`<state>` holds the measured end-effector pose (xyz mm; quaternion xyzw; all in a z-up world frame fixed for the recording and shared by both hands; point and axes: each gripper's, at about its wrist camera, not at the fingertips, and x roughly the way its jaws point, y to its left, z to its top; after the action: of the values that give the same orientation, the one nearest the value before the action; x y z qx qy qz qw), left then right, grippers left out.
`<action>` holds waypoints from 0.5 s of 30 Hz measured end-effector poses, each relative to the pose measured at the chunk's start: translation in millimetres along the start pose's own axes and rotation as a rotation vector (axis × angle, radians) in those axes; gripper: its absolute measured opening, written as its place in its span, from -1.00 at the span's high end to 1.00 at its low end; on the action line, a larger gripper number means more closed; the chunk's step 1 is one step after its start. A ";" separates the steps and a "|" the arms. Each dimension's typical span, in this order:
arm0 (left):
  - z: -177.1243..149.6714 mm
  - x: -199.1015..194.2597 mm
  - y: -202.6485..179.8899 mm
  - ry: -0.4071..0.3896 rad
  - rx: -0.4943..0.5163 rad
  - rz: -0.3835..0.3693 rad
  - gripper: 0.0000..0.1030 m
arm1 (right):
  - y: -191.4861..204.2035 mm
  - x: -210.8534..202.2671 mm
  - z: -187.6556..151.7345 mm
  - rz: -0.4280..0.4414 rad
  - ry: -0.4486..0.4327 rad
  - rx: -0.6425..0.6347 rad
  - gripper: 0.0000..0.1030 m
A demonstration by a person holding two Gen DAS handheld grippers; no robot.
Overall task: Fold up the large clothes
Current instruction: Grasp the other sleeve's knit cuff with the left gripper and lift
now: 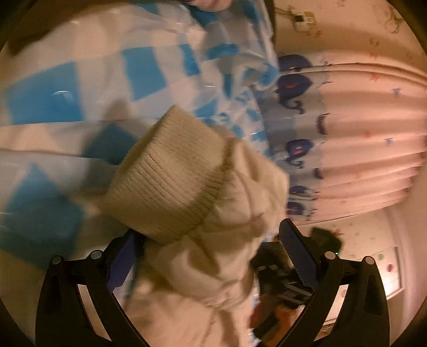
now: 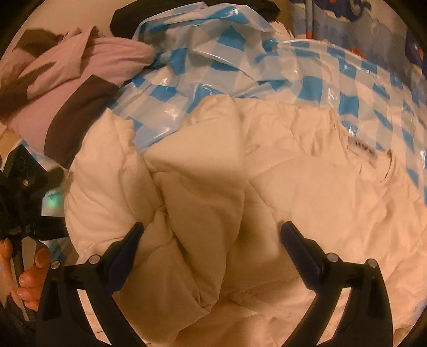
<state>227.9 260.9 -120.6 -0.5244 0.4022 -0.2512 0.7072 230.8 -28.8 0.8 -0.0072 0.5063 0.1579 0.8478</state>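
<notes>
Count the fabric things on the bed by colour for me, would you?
Cream: 1, the padded jacket with a ribbed cuff
Pink and brown: 1, the garment
Black: 1, the dark cloth at the far edge
Blue and white check: 1, the plastic sheet underneath, not fabric
Total: 4

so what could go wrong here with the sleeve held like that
1. The left gripper appears to pinch only loose sleeve fabric below the ribbed cuff, so the sleeve may slip out.
2. The jacket lies on a slick checked plastic sheet and may slide when pulled.
</notes>
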 end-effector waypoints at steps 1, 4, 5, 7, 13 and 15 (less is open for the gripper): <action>-2.0 -2.9 -4.4 -0.015 0.012 -0.006 -0.83 | -2.8 0.2 -0.8 0.010 -0.001 0.010 -0.86; -8.4 -12.3 -25.5 -0.072 0.150 0.048 0.22 | 3.4 -13.5 -5.2 0.049 -0.065 -0.035 -0.86; -9.1 -14.2 -32.5 -0.062 0.178 0.068 0.44 | 7.5 -21.4 -6.8 0.056 -0.100 -0.059 -0.86; -11.2 -18.4 -47.3 -0.081 0.249 0.194 0.65 | 15.5 -44.9 -10.5 0.090 -0.190 -0.101 -0.86; -5.3 -85.8 -103.3 -0.301 0.418 0.355 0.72 | -0.5 -128.8 -27.9 0.192 -0.379 -0.052 -0.86; -1.6 -130.7 -133.9 -0.427 0.490 0.362 0.71 | -16.6 -144.9 -39.5 0.161 -0.389 -0.050 -0.86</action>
<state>163.6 318.3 45.5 -0.3004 0.2599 -0.0960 0.9127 138.1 -89.1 103.8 0.0429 0.3277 0.2362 0.9138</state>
